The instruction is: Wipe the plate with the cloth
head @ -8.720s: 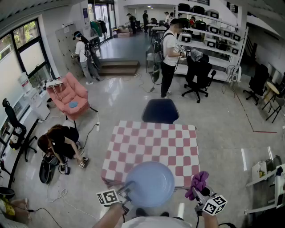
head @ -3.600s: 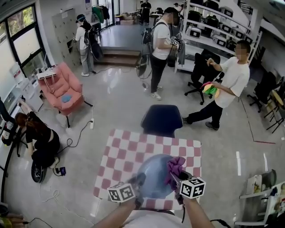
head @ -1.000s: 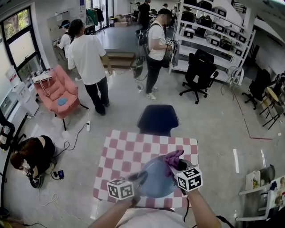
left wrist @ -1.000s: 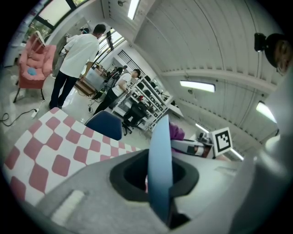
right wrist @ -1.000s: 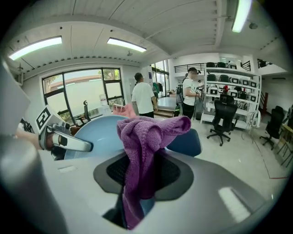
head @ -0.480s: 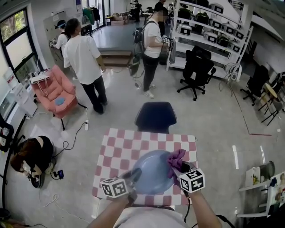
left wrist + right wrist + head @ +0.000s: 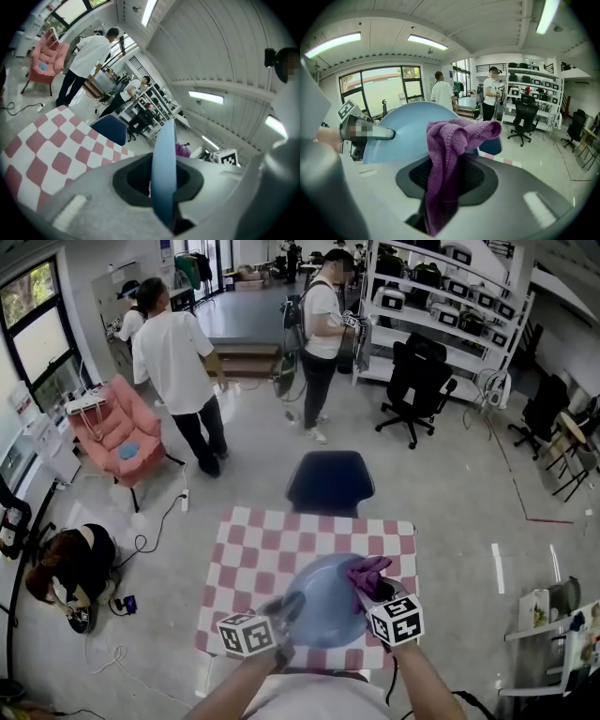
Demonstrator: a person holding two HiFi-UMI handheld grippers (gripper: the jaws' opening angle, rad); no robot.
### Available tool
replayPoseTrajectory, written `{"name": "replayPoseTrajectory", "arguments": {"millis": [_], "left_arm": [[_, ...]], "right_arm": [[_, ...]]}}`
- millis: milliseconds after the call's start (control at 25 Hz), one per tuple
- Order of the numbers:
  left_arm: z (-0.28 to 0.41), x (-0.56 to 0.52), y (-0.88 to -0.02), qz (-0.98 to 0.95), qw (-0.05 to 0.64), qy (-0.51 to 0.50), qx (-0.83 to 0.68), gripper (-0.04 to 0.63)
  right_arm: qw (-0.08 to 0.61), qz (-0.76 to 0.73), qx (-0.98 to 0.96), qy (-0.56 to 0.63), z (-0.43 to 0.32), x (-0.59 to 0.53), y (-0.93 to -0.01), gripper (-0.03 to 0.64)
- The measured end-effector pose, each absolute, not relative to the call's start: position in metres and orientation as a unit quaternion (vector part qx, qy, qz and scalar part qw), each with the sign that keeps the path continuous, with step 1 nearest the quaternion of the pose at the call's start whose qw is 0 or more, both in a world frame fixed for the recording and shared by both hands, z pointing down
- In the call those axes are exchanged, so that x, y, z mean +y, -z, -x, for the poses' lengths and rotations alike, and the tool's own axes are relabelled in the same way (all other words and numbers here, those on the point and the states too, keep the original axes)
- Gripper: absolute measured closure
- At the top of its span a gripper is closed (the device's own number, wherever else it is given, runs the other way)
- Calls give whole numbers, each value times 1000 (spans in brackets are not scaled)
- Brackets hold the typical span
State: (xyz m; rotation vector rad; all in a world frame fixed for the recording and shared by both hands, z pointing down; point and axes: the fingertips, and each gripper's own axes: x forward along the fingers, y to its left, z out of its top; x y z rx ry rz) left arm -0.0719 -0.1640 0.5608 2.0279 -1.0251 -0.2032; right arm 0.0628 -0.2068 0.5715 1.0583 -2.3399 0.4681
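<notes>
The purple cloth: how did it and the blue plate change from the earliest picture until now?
The right claw carried the purple cloth leftward, over the right part of the blue plate; at first it hung clear of it. The plate now sits farther over the checkered table. Unchanged: the left claw grips the plate's rim, and the right claw grips the cloth.

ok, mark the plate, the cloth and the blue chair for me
plate point(image 7: 319, 604): head view, bare middle of its blue face.
cloth point(image 7: 446, 140): right gripper view, middle of the bunched purple fold.
blue chair point(image 7: 330, 480): head view, middle of the seat, beyond the checked table.
</notes>
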Motion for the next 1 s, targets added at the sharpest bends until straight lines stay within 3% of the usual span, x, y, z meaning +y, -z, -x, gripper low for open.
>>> {"name": "replayPoseTrajectory", "arguments": {"millis": [600, 1000], "left_arm": [[71, -167, -558, -805, 417, 86, -413, 560], [76, -161, -563, -801, 423, 81, -415, 560]], "right_arm": [[249, -299, -913, -123, 40, -168, -548, 493], [239, -300, -915, -123, 49, -162, -552, 494]]}}
